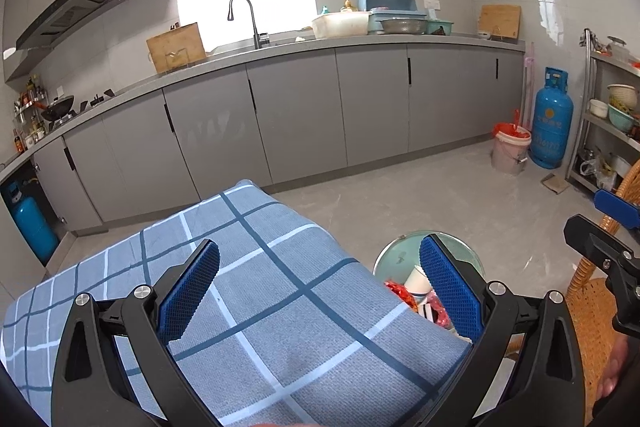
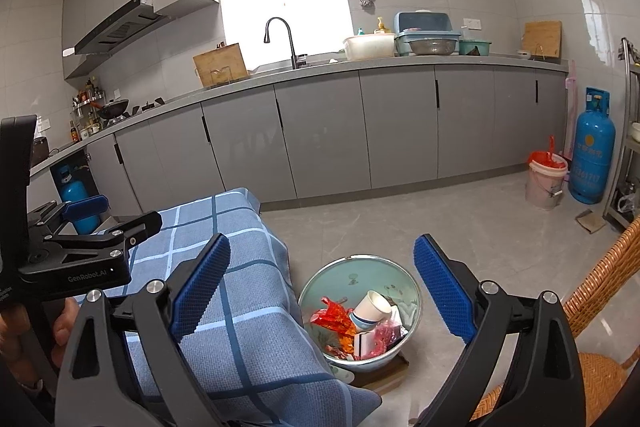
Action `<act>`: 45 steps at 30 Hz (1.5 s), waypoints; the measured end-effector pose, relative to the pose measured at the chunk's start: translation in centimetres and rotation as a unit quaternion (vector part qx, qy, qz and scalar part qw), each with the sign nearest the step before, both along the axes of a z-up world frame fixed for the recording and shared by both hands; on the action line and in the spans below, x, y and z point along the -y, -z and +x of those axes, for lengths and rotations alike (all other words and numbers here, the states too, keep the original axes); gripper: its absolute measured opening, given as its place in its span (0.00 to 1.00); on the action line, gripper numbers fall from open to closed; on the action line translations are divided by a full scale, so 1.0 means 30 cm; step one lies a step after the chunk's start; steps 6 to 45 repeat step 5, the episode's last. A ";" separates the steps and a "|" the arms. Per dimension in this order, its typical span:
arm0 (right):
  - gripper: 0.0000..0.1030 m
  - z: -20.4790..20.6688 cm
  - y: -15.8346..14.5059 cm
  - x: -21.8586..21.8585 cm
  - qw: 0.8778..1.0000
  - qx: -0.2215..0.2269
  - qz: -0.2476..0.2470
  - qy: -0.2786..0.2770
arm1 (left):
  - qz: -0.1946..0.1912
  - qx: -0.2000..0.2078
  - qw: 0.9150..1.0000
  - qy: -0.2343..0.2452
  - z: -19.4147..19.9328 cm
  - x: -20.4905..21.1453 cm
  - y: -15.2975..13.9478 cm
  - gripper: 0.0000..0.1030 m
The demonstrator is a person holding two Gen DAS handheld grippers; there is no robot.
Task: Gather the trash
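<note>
Trash basin (image 1: 400, 259) half hidden — cloth (image 1: 280, 307), claw (image 1: 320, 291)

A pale green trash bin (image 2: 316, 287) on the floor holds a tilted paper cup (image 2: 370, 309) and red wrappers (image 2: 334, 317).

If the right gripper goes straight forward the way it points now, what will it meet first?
Most likely the metal basin of trash on the floor: it lies between the open jaws of the right gripper, slightly below. Depth is unclear, so it might pass over the rim onto the floor.
</note>
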State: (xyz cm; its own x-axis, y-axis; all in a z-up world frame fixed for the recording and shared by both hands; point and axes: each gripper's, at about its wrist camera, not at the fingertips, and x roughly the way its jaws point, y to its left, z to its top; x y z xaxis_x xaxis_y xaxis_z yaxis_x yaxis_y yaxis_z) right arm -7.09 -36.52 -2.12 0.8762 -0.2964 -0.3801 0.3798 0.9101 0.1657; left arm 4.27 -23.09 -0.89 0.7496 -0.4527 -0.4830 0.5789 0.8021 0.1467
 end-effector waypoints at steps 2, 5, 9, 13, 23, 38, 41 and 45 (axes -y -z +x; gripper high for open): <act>0.90 -0.001 0.000 0.001 1.000 0.001 0.000 -0.001 | -0.002 -0.003 1.000 -0.001 0.003 -0.004 -0.002 0.96; 0.90 -0.001 0.000 0.000 1.000 0.001 0.000 0.000 | -0.003 -0.003 1.000 -0.001 0.006 -0.008 -0.006 0.96; 0.90 -0.001 0.000 0.000 1.000 0.001 0.000 0.000 | -0.003 -0.003 1.000 -0.001 0.006 -0.008 -0.006 0.96; 0.90 -0.001 0.000 0.000 1.000 0.001 0.000 0.000 | -0.003 -0.003 1.000 -0.001 0.006 -0.008 -0.006 0.96; 0.90 -0.001 0.000 0.000 1.000 0.001 0.000 0.000 | -0.003 -0.003 1.000 -0.001 0.006 -0.008 -0.006 0.96; 0.90 -0.001 0.000 0.000 1.000 0.001 0.000 0.000 | -0.003 -0.003 1.000 -0.001 0.006 -0.008 -0.006 0.96; 0.90 -0.001 0.000 0.000 1.000 0.001 0.000 0.000 | -0.003 -0.003 1.000 -0.001 0.006 -0.008 -0.006 0.96; 0.90 -0.001 0.000 0.000 1.000 0.001 0.000 0.000 | -0.003 -0.003 1.000 -0.001 0.006 -0.008 -0.006 0.96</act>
